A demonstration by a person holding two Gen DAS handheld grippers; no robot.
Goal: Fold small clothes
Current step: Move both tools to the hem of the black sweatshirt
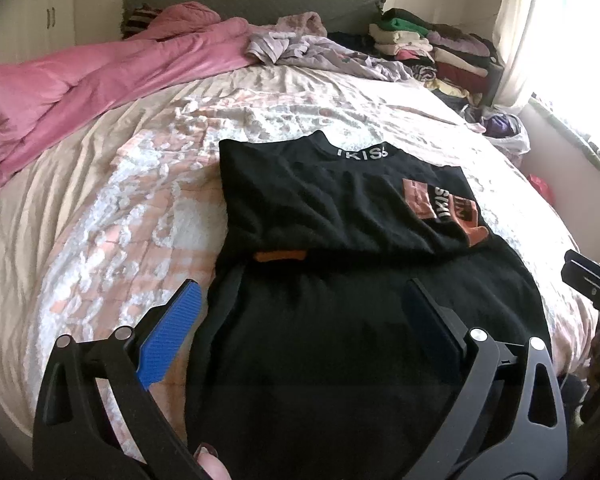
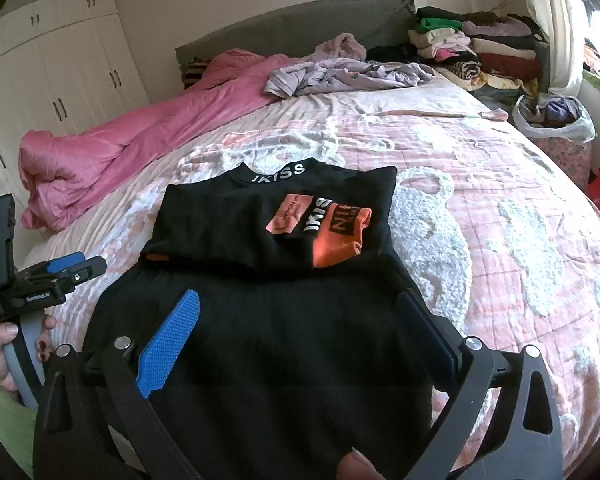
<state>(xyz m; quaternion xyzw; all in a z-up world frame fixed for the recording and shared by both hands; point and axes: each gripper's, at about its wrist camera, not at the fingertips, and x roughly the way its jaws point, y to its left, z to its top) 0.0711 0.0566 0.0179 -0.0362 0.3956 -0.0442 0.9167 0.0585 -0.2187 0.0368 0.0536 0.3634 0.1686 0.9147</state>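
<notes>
A black top (image 1: 332,208) (image 2: 268,232) with a white "IKISS" collar and an orange print lies on the bed, its sides folded in over the chest. Its plain black lower half (image 1: 360,328) (image 2: 284,344) stretches toward me. My left gripper (image 1: 304,300) hovers open over the lower left part of this garment, nothing between its blue pads. My right gripper (image 2: 300,308) hangs open above the lower right part, likewise empty. The left gripper's body (image 2: 40,280) shows at the left edge of the right wrist view, held by a hand.
The bed's pink-and-white quilt (image 2: 500,208) surrounds the top. A pink duvet (image 1: 80,92) is bunched at the far left. Lilac clothes (image 2: 340,74) lie near the headboard, stacked folded clothes (image 2: 480,48) at the far right corner. A plastic bag (image 2: 556,120) sits beside the bed.
</notes>
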